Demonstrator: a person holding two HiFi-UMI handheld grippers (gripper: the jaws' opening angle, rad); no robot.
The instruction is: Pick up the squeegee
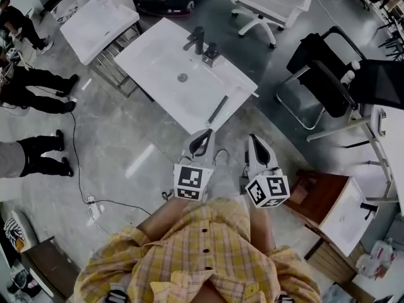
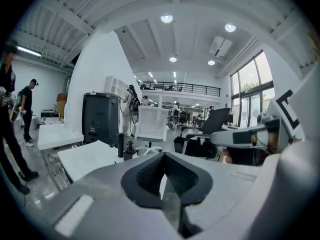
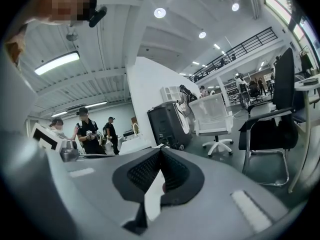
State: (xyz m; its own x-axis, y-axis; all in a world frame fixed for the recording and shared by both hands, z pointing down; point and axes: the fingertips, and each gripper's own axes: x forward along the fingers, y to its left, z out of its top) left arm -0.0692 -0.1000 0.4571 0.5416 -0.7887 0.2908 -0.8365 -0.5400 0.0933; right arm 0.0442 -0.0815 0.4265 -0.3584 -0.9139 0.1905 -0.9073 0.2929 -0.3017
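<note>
The squeegee (image 1: pixel 218 110), a long dark bar, lies on the white sink counter (image 1: pixel 158 68) near its front right edge, seen only in the head view. My left gripper (image 1: pixel 201 142) is held just in front of that edge, a short way from the squeegee's near end, shut with nothing between its jaws. Level with it to the right, my right gripper (image 1: pixel 255 149) hangs over the floor, shut and empty too. In the left gripper view the closed gripper (image 2: pixel 164 156) points over the counter (image 2: pixel 90 159) towards the faucet (image 2: pixel 121 146). The right gripper (image 3: pixel 160 151) points into the room.
A dark faucet (image 1: pixel 197 40) and a drain (image 1: pixel 182 77) are on the counter. A second white basin (image 1: pixel 98 24) stands at the back left. People's legs (image 1: pixel 38 87) are at the left. A white swivel chair (image 1: pixel 271 2), black chairs (image 1: pixel 322 74) and a wooden cabinet (image 1: pixel 328 201) stand at the right.
</note>
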